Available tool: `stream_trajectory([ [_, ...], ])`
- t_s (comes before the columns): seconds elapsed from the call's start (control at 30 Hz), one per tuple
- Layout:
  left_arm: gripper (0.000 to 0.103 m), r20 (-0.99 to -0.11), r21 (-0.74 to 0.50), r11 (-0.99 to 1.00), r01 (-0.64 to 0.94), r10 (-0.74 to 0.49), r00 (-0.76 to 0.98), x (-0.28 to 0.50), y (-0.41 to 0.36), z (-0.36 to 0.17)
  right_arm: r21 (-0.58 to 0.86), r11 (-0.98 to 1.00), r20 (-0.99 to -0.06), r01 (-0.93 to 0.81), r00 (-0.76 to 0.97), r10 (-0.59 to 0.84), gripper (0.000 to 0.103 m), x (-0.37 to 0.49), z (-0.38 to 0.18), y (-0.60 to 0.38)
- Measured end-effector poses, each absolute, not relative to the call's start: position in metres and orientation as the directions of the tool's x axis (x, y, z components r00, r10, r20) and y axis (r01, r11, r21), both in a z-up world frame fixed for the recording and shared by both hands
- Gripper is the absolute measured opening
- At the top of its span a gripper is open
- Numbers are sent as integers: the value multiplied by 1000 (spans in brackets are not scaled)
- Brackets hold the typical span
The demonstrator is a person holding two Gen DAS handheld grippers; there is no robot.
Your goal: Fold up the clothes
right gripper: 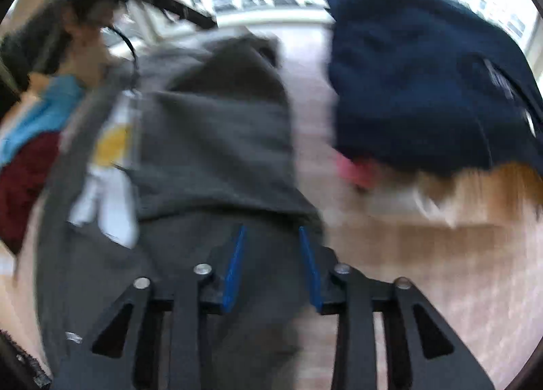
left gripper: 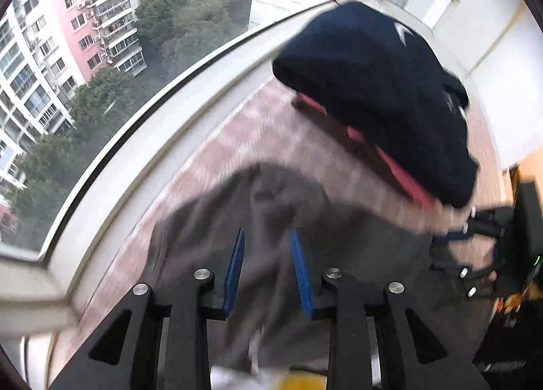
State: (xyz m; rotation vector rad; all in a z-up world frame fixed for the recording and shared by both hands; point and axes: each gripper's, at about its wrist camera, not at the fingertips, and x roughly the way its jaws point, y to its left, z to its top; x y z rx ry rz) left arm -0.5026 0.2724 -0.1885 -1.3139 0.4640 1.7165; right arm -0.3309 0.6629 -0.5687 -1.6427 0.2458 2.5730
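The left gripper (left gripper: 267, 237) points forward and down over a pinkish checked surface (left gripper: 244, 132) beside a window (left gripper: 101, 50). Its blue fingers (left gripper: 237, 264) stand apart, with grey cloth bunched between them; whether they actually pinch it cannot be told through the blur. The grey garment (left gripper: 258, 206) spreads away from the fingers, its rounded far edge pointing toward the window sill (left gripper: 190, 91).

The right gripper (right gripper: 271, 240) likewise aims forward and slightly down. Its blue fingers (right gripper: 234, 264) are spread, the grey garment (right gripper: 217, 138) running under and between them; the grip itself is unclear. From this view the garment's long axis runs straight away from the gripper toward the window, and its far end narrows to a darker, hood-like fold. A white and yellow patch (right gripper: 108, 166) shows along its left edge.

A folded navy garment (left gripper: 373, 84) sits farther off to the right, lying on top of something pink (left gripper: 400, 172). It lies apart from the grey one, a strip of checked surface between them.
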Motion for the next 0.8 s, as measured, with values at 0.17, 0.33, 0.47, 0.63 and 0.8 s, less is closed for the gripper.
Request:
stream_trajectory([
  [0.17, 27, -910, -288, -541, -790, 411, 51, -520, 302, -209, 91, -979, -869, -181, -494, 11, 31, -318, -550, 678],
  [0.33, 29, -912, -298, -535, -791, 405, 70, -518, 304, -209, 135, -982, -854, -132, -518, -48, 38, -323, -548, 677],
  [0.47, 29, -907, -330, -551, -767, 411, 95, -524, 305, -209, 83, -988, -876, -133, -482, -9, 38, -330, -565, 671],
  [0.63, 29, -919, -324, -538, -778, 375, 123, -524, 325, -221, 101, -986, -876, -135, -481, -24, 38, -329, -571, 674],
  [0.8, 23, -921, -324, -548, -771, 371, 123, -526, 332, -225, 118, -983, -875, -140, -483, -36, 38, -327, -572, 679],
])
